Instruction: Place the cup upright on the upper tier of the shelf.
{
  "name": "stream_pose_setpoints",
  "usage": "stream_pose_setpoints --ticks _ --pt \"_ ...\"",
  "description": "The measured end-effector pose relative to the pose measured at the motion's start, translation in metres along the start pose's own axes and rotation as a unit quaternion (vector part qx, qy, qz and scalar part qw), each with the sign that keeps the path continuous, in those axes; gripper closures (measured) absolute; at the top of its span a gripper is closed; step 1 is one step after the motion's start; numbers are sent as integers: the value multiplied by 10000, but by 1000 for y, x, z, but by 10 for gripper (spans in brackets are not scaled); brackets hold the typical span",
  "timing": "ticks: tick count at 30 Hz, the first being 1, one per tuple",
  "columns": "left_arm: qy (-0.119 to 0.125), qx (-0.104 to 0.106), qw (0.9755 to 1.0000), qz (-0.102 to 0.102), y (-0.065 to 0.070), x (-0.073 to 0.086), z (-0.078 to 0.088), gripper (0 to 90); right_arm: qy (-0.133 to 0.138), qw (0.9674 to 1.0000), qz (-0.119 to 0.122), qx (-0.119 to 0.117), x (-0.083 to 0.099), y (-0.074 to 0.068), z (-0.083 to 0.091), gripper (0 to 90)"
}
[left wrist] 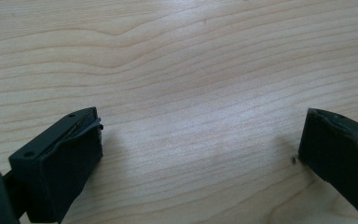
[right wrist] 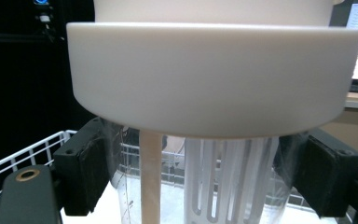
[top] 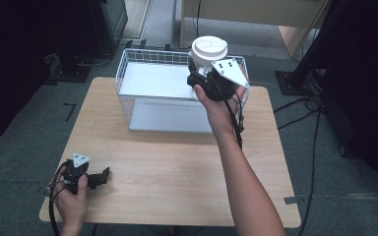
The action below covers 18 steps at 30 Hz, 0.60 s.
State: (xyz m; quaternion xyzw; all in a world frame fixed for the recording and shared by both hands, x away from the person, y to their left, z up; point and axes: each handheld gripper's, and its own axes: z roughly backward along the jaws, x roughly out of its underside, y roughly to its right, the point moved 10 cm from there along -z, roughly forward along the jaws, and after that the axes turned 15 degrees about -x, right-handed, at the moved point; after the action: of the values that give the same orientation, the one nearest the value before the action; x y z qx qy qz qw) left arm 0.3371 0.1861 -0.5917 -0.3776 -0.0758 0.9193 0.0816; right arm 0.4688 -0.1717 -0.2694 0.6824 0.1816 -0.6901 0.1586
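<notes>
A clear plastic jar (right wrist: pixel 223 182) with a wide white lid (right wrist: pixel 209 79) hangs between the jaws of my right gripper (right wrist: pixel 205 172), whose pads press on its two sides. Inside the jar are a slotted white insert and a pale stem. From above, the lid (top: pixel 209 49) and my right gripper (top: pixel 197 81) are over the right end of a white wire basket (top: pixel 128 105). My left gripper (top: pixel 101 177) rests on the wooden table (top: pixel 177 167) at the front left. Its jaws (left wrist: pixel 200 154) stand wide apart with bare wood between them.
The basket (right wrist: pixel 9 163) stands at the back middle of the table, with a white liner on its floor. Cables trail on the grey carpet at the right, and dark equipment stands at the back left. Bare wood stretches between the basket and the table's front edge.
</notes>
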Motion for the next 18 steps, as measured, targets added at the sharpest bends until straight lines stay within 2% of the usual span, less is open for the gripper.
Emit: stream_pose_setpoints --ticks 4,9,14,18 --pt "5 -1 10000 2 0 0 0 0 -50 9999 66 88 0 6 -11 162" --pt "4 -1 10000 4 0 0 0 0 -83 9998 25 157 1 11 -23 162" --pt "5 -1 10000 5 0 0 0 0 -175 9995 58 249 8 17 -40 162" --pt "5 -1 10000 5 0 0 0 0 -196 9995 14 231 12 19 -49 162"
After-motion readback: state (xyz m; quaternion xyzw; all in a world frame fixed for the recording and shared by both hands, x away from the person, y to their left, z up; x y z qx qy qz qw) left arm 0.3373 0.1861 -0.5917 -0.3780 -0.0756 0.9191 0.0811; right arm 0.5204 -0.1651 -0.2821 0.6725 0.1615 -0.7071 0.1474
